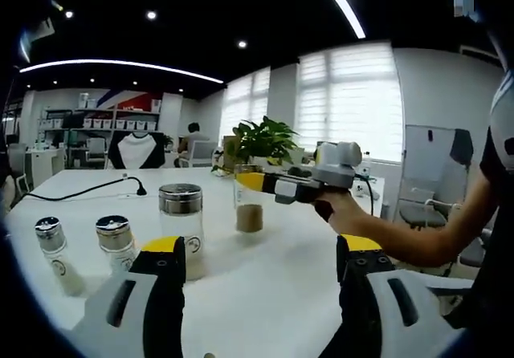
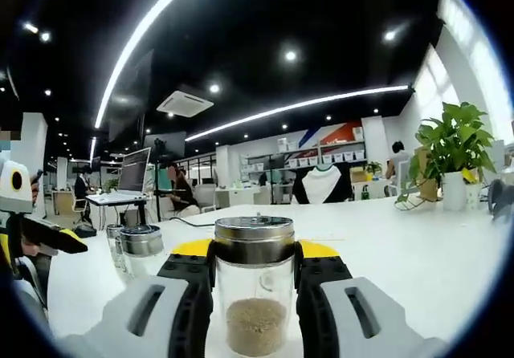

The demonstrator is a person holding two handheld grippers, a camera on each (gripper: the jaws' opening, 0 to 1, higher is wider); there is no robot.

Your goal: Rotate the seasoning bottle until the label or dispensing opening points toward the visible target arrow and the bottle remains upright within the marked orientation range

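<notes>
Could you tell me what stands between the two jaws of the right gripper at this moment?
In the right gripper view, the seasoning bottle stands upright between the right gripper jaws, which close on its sides below the metal cap.

Jaws hide the seasoning bottle (image 2: 254, 294) sides; label unseen.

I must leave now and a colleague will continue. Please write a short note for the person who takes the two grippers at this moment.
Right gripper: shut on the seasoning bottle, jaws around its glass body below the metal cap. The bottle stands upright on the white table with brown seasoning at its bottom.
Left gripper: open, holding nothing, low over the table.
Beside it stand three other shakers: a large one and two small ones.
Done: bottle is gripped.
Left: no target arrow or label is visible from here, so find the arrow, turn the bottle toward it, keep it upright, then release.
</notes>
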